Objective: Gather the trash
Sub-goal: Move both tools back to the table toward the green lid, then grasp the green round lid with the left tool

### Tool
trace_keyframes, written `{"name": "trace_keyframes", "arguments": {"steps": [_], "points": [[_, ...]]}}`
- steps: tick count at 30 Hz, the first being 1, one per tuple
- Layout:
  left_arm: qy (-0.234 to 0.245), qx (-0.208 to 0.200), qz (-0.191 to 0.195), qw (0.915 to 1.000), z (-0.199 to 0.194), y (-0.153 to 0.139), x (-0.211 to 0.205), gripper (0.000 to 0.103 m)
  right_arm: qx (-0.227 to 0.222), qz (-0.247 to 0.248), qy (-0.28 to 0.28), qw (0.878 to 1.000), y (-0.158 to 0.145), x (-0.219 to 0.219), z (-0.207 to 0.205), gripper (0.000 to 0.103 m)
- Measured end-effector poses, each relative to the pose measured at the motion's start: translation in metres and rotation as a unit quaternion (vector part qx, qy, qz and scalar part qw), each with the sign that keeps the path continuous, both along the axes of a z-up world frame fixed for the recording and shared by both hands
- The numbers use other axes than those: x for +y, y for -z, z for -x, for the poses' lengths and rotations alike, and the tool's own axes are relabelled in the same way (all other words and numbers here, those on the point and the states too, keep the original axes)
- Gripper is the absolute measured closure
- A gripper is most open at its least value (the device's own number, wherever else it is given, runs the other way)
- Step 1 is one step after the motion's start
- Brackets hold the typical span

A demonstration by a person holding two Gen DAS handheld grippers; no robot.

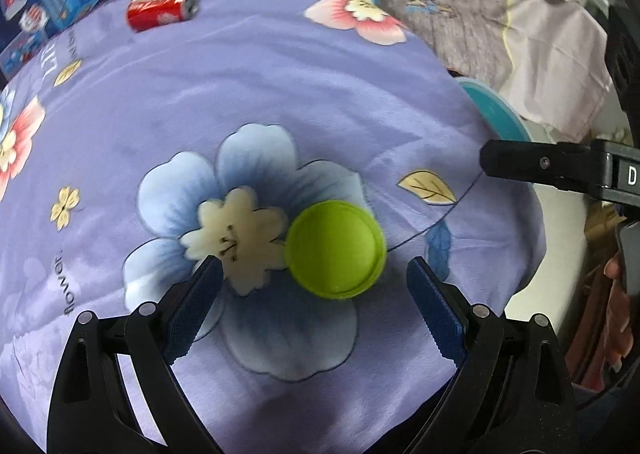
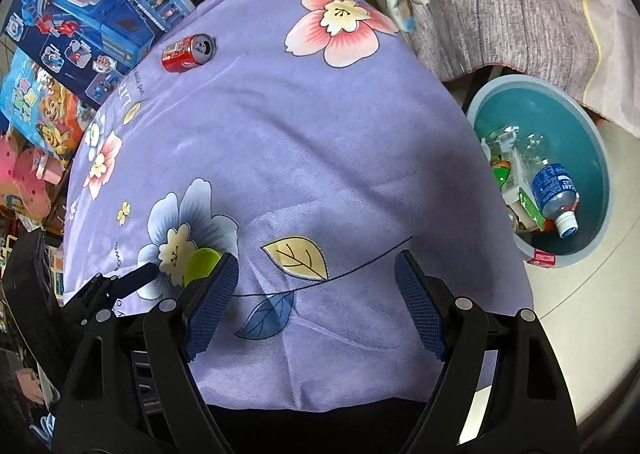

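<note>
Purple flowered cloth (image 1: 280, 65) covered the desk. Its green lid (image 1: 336, 250) lay flat just ahead of the left claw (image 1: 314, 286), whose jaws stood wide and empty. Light, stiff, probably slick plastic; pinching across its rim looked best.

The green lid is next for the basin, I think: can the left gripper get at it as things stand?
Probably yes. The left gripper is open, its jaws stand wider than the green lid, and nothing lies between them on the purple cloth. The right gripper is off to the side.
</note>
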State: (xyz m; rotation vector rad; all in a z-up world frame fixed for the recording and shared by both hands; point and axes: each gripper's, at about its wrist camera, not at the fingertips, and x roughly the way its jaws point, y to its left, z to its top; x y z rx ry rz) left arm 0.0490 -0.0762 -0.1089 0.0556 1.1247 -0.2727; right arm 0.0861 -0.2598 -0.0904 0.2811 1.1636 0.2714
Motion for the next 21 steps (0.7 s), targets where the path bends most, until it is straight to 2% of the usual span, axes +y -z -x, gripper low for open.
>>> {"name": "trace_keyframes", "arguments": {"steps": [5, 7, 11, 14, 21], "points": [[0.011, 0.007, -0.004, 0.9999, -0.004, 0.010, -0.010, 0.015, 0.003, 0.003, 0.009, 1.000, 0.002, -0.008, -0.001, 0.026], [0.013, 0.012, -0.004, 0.9998, -0.006, 0.014, -0.012, 0.020, 0.004, 0.003, 0.010, 1.000, 0.003, -0.010, -0.002, 0.026], [0.018, 0.000, -0.017, 0.9997, -0.006, 0.015, -0.014, 0.026, 0.007, 0.005, 0.010, 1.000, 0.006, -0.010, -0.004, 0.026], [0.015, -0.013, -0.026, 0.9995, -0.005, 0.013, -0.012, 0.047, 0.008, 0.008, 0.007, 1.000, 0.007, -0.007, -0.006, 0.026], [-0.018, -0.013, 0.001, 0.9997, -0.018, 0.008, 0.013, 0.047, 0.007, 0.022, -0.021, 1.000, 0.004, 0.015, -0.018, 0.026]]}}
